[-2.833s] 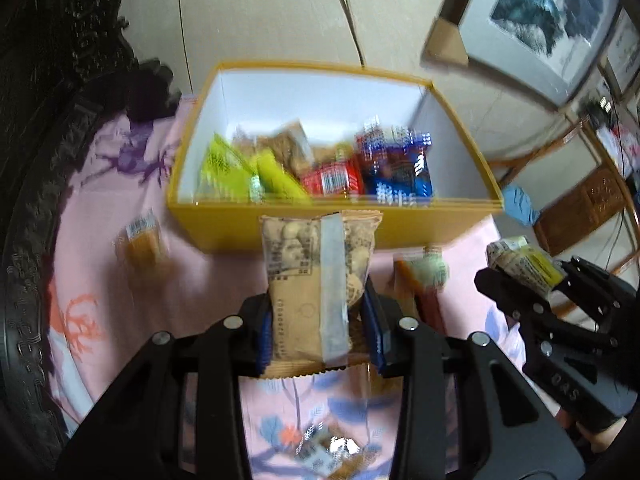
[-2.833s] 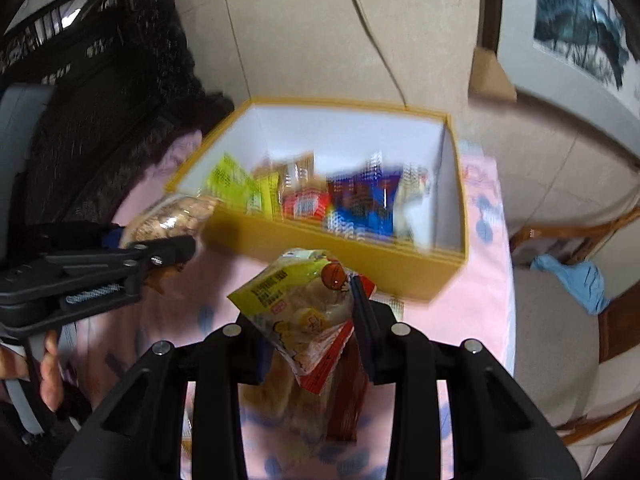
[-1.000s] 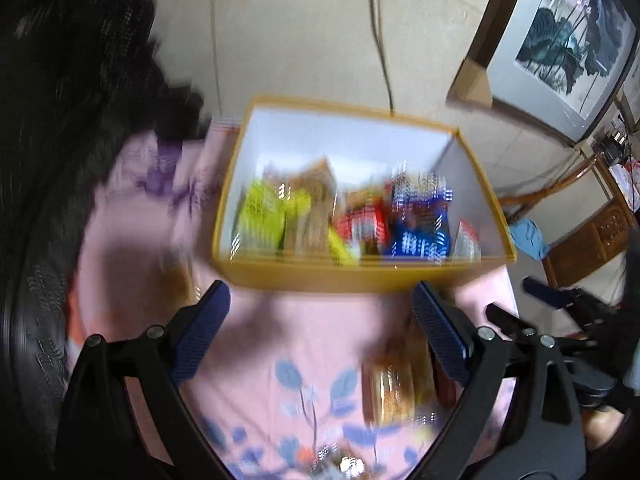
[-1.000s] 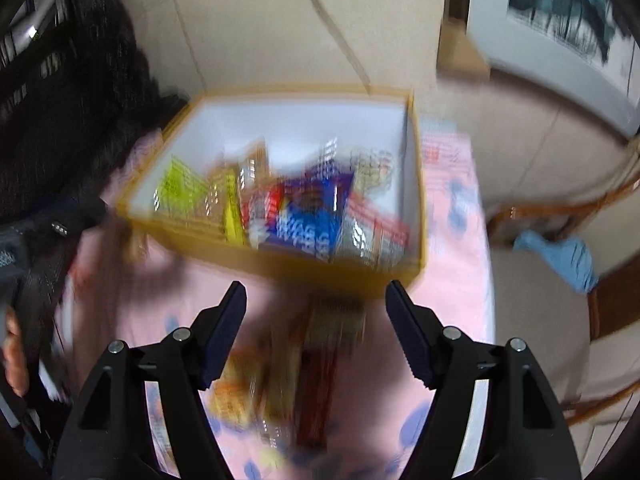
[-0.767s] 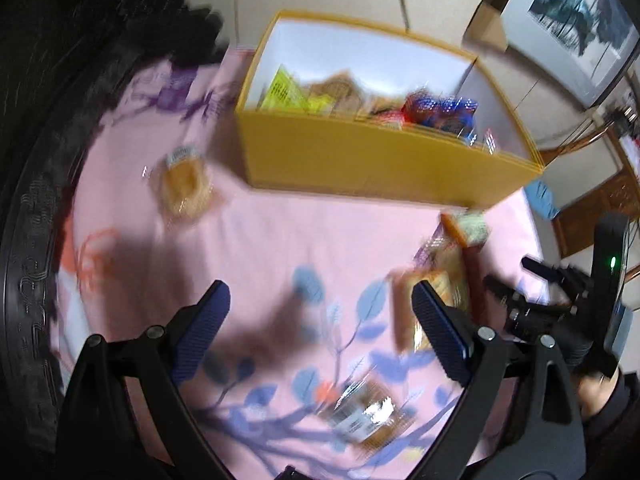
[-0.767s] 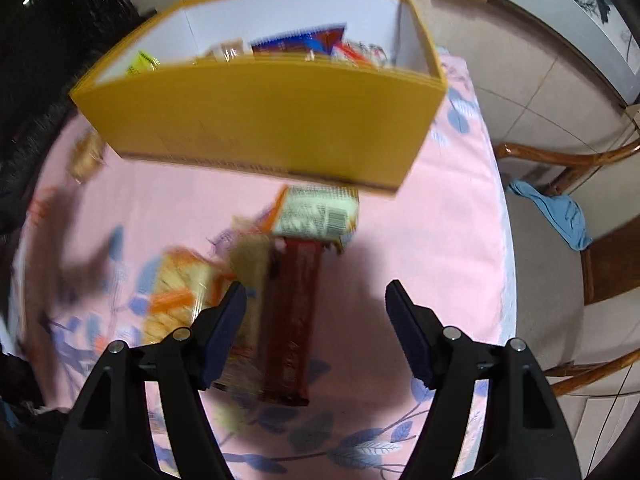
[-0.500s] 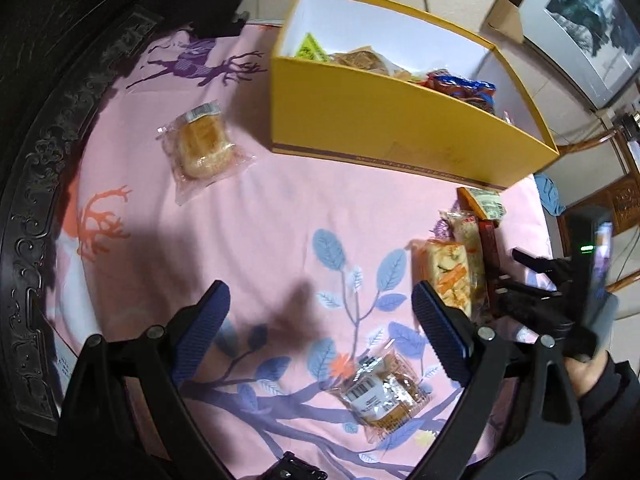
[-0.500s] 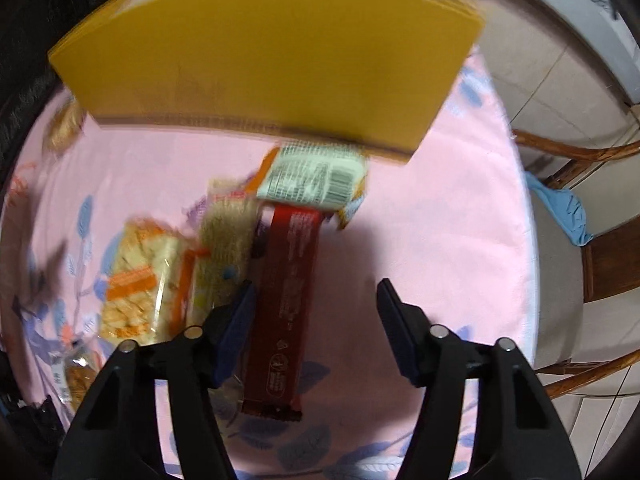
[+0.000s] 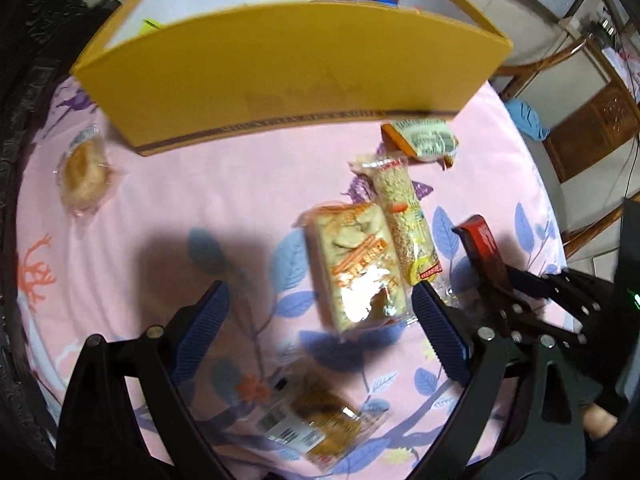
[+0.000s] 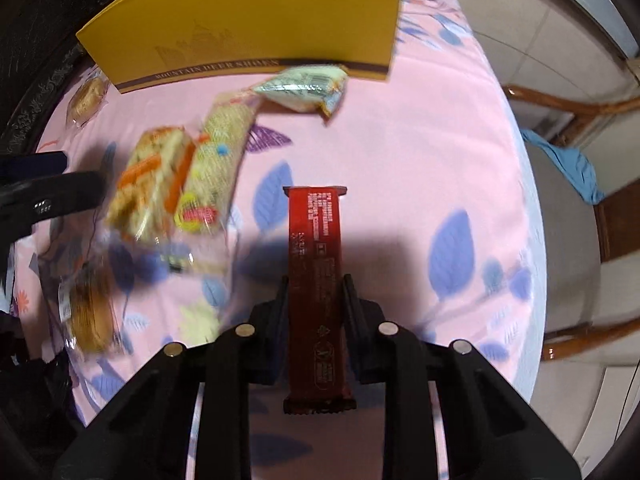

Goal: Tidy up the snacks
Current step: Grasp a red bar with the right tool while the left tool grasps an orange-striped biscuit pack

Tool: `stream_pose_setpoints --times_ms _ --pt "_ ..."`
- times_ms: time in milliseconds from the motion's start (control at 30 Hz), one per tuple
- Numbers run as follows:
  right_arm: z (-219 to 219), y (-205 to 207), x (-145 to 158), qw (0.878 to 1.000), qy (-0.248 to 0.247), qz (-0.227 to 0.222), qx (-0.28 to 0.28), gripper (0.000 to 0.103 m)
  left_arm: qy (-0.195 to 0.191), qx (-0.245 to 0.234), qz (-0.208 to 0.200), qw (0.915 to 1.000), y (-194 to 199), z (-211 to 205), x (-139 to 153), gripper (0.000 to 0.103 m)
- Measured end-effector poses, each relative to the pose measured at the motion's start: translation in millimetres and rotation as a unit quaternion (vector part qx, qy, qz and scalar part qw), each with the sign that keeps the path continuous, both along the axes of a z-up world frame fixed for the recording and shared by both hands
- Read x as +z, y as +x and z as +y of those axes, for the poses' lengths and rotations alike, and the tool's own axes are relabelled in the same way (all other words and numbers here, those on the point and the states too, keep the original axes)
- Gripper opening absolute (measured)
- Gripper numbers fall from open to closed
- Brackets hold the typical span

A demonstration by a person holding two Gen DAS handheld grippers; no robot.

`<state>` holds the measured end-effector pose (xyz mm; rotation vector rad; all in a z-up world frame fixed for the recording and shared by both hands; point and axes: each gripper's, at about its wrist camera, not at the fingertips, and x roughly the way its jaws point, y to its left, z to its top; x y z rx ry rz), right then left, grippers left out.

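Now the right gripper (image 10: 314, 294) clamps the red bar (image 10: 316, 280); the left gripper (image 9: 320, 320) gapes wide, empty.
Between the left jaws lies the orange cracker pack (image 9: 356, 268), touching a long rice-cracker pack (image 9: 404, 216); the yellow box (image 9: 288, 68) stands beyond on the pink cloth (image 9: 200, 188), a green packet (image 10: 304, 88) against its base.

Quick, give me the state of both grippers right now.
Left gripper: open, holding nothing, above the snack packets on the pink tablecloth.
Right gripper: closed on the dark red bar.
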<state>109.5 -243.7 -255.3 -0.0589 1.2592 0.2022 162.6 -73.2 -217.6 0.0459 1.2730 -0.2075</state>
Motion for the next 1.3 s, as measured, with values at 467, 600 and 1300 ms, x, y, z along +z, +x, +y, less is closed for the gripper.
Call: stream_pose_setpoints --times_ms 467,600,1300 --pt "-3.0 -6.0 0.9 1.0 0.001 -0.002 -0.004 0.025 -0.005 0.004 0.026 0.9997 15.2 -12.9 -40.9 0.059" --pt "0.9 -4.2 0.9 1.0 -0.004 -0.005 -0.004 0.026 0.016 -0.007 0.012 0.9998 12.2 -15.4 -46.4 0.055" --pt "22.4 -0.3 45.0 0.998 0.03 -0.045 0.018 0.025 -0.052 0.134 -0.039 0.9888 -18.3 114.3 16.8 0.046"
